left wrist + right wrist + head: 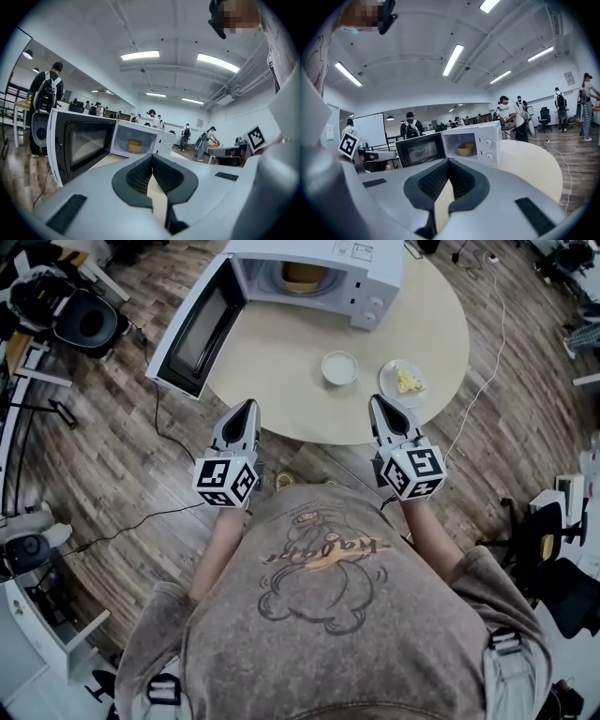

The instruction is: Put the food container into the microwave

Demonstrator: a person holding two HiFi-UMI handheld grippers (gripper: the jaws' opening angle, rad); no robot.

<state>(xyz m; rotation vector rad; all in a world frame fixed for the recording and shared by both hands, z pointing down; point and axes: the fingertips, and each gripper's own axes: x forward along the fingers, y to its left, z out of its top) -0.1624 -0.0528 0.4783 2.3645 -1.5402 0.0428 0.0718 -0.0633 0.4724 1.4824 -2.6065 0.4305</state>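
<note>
The food container [305, 277] sits inside the microwave [367, 273] at the table's [281, 367] far edge, with the door [192, 329] swung open to the left. The left gripper [248, 407] and the right gripper [378, 401] hover at the near edge, each with its jaws pressed together on nothing.

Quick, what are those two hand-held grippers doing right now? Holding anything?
Left hand-held gripper: closed, holding nothing.
Right hand-held gripper: closed, holding nothing.
</note>
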